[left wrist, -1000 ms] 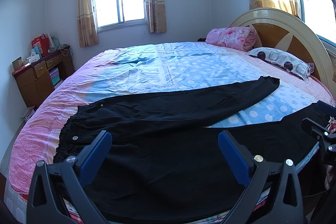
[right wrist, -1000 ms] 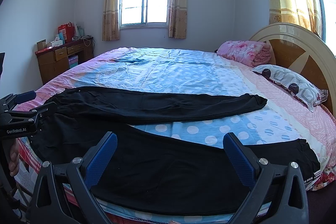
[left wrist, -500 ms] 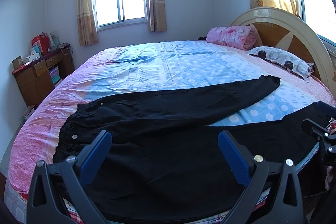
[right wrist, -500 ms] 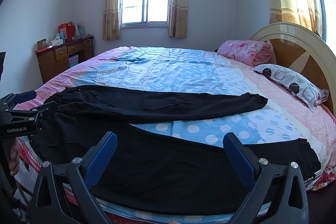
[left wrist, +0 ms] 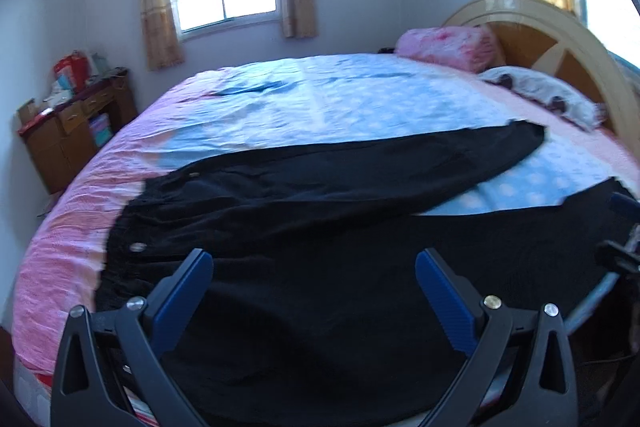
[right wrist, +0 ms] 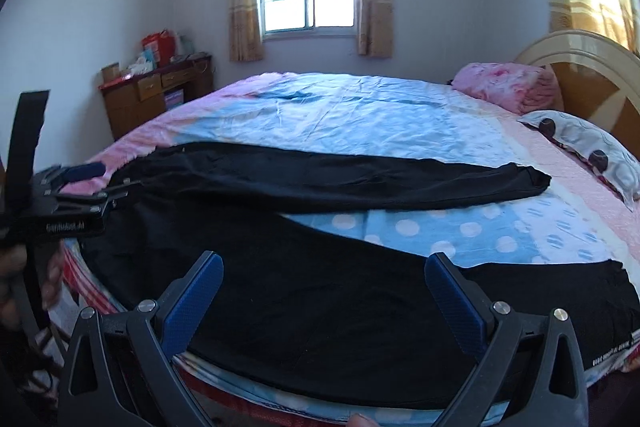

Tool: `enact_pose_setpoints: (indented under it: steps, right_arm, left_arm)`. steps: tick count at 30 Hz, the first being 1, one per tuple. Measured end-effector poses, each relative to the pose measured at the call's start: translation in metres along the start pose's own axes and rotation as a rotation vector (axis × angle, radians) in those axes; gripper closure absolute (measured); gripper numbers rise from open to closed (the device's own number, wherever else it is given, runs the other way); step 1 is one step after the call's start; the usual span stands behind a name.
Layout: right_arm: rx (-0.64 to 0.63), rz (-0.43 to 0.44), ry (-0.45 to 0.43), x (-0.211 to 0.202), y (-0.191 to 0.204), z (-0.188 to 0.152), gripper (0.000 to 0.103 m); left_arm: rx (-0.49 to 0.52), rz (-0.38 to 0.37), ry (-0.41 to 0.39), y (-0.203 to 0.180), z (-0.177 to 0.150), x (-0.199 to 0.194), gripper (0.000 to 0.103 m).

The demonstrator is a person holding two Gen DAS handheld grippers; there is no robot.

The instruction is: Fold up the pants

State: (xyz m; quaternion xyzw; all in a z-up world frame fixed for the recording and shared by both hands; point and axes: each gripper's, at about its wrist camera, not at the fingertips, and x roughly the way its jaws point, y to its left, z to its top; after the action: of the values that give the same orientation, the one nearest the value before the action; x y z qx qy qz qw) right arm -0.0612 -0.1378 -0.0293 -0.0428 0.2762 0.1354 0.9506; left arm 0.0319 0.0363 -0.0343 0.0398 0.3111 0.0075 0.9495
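Pants point(left wrist: 320, 211) flat on bed point(left wrist: 320, 99), beyond both grippers' spread, empty fingers point(right wrist: 200, 291).

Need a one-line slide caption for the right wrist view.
Right gripper, fingers open, above black pants spread flat, legs apart, on a round bed; left gripper at the waistband end.

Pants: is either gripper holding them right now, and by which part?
Nothing is held. The left gripper and right gripper both have their jaws spread wide above the black pants, which lie flat on the bed, legs apart.
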Motion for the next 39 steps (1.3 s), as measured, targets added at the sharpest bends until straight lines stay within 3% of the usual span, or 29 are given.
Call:
enact_pose_setpoints:
  steps: [7,10,15,17,18,23,28,30,31,32,34,39]
  right_arm:
    - [0.105,0.038,0.102,0.037,-0.030,-0.016,0.001]
    - [0.125,0.008,0.131,0.048,-0.041,-0.017,0.001]
    - [0.144,-0.024,0.135,0.054,-0.055,-0.008,0.001]
    - [0.148,-0.033,0.140,0.057,-0.060,-0.007,0.001]
    - [0.153,-0.034,0.145,0.059,-0.064,-0.007,0.001]
    - [0.163,-0.068,0.166,0.060,-0.091,0.001,0.001]
    - [0.199,-0.090,0.173,0.065,-0.148,0.028,0.002]
    - [0.189,-0.136,0.181,0.072,-0.173,0.040,0.003]
    - [0.197,-0.156,0.189,0.079,-0.192,0.049,0.007]
    - [0.212,-0.153,0.198,0.084,-0.205,0.054,0.024]
    - [0.267,-0.132,0.229,0.099,-0.241,0.065,0.045]
    - [0.287,-0.223,0.258,0.136,-0.303,0.097,0.045]
  left_arm:
    - [-0.039,0.203,0.095,0.115,0.033,0.069,0.000]
    - [-0.073,0.231,0.159,0.163,0.056,0.113,0.003]
    - [-0.147,0.204,0.312,0.215,0.079,0.198,0.026]
    - [-0.167,0.194,0.362,0.223,0.081,0.225,0.043]
    - [-0.174,0.191,0.387,0.224,0.080,0.236,0.046]
    - [-0.210,0.142,0.451,0.225,0.076,0.268,0.049]
    - [-0.208,0.114,0.465,0.224,0.076,0.272,0.051]
    - [-0.209,0.089,0.466,0.226,0.076,0.272,0.053]
    - [-0.208,0.075,0.467,0.227,0.076,0.272,0.055]
    - [-0.208,0.068,0.467,0.230,0.076,0.272,0.056]
    - [-0.199,0.059,0.467,0.230,0.076,0.271,0.057]
    - [-0.168,0.064,0.474,0.226,0.077,0.275,0.057]
